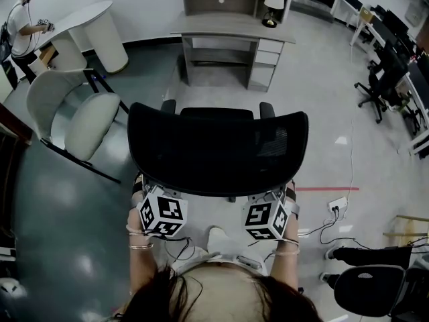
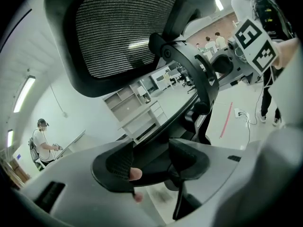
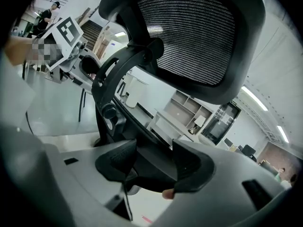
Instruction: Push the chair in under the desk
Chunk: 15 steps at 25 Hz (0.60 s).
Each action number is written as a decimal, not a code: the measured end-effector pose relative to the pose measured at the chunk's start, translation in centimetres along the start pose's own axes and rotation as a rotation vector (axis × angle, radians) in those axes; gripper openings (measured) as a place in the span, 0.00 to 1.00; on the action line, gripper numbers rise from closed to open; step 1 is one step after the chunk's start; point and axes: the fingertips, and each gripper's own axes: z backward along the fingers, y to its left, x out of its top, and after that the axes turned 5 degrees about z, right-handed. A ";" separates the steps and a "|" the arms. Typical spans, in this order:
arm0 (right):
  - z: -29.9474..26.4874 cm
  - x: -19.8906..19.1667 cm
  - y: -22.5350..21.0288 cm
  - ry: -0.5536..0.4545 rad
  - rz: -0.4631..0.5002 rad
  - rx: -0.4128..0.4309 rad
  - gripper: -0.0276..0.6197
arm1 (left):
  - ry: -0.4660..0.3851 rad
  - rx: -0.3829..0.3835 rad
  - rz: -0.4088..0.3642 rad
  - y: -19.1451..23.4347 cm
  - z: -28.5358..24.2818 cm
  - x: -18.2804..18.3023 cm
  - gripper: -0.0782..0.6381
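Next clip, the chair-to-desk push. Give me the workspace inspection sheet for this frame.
Surface: glossy grey floor.
Job's things: black mesh office chair, its back toward the person, stands apart from the desk and is not yet under it.
Clutter: white chair at left; red tape line on the floor.
Grippers: left gripper and right gripper each closed on the chair's back frame.
Cables: power strip with cords trailing at right.
Surroundings: lamp on the desk; person at a white counter; office chairs at right.
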 end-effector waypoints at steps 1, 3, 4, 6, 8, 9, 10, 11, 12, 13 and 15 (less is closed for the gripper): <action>-0.2 0.1 -0.2 -0.003 0.001 0.000 0.40 | 0.001 0.003 0.002 0.1 -0.2 0.1 0.44; -0.6 0.1 -0.5 -0.009 0.005 0.001 0.40 | 0.003 0.008 0.003 0.2 -0.5 0.3 0.44; -0.7 0.0 -0.6 -0.010 0.006 0.003 0.40 | 0.004 0.010 0.003 0.1 -0.6 0.4 0.44; -0.8 -0.1 -0.8 -0.009 0.009 0.009 0.40 | 0.005 0.009 0.004 0.0 -0.8 0.5 0.44; -0.9 0.0 -0.9 -0.008 0.010 0.011 0.40 | 0.007 0.005 0.004 0.2 -0.8 0.6 0.44; -1.1 0.2 -0.9 -0.010 0.010 0.012 0.40 | 0.005 0.004 0.005 0.3 -0.9 0.7 0.44; -1.2 0.3 -0.9 -0.013 0.010 0.013 0.40 | 0.003 0.004 0.006 0.5 -0.9 0.7 0.44; -1.4 0.4 -1.0 -0.016 0.010 0.014 0.40 | 0.000 0.005 0.007 0.7 -1.0 0.7 0.44; -1.6 0.4 -1.1 -0.017 0.010 0.016 0.40 | -0.002 0.005 0.008 0.7 -1.2 0.8 0.44; -1.7 0.3 -1.2 -0.015 0.010 0.018 0.40 | -0.002 0.004 0.008 0.7 -1.3 0.9 0.44; -2.0 0.1 -1.5 -0.007 0.008 0.021 0.40 | -0.003 -0.003 0.008 0.6 -1.7 1.0 0.44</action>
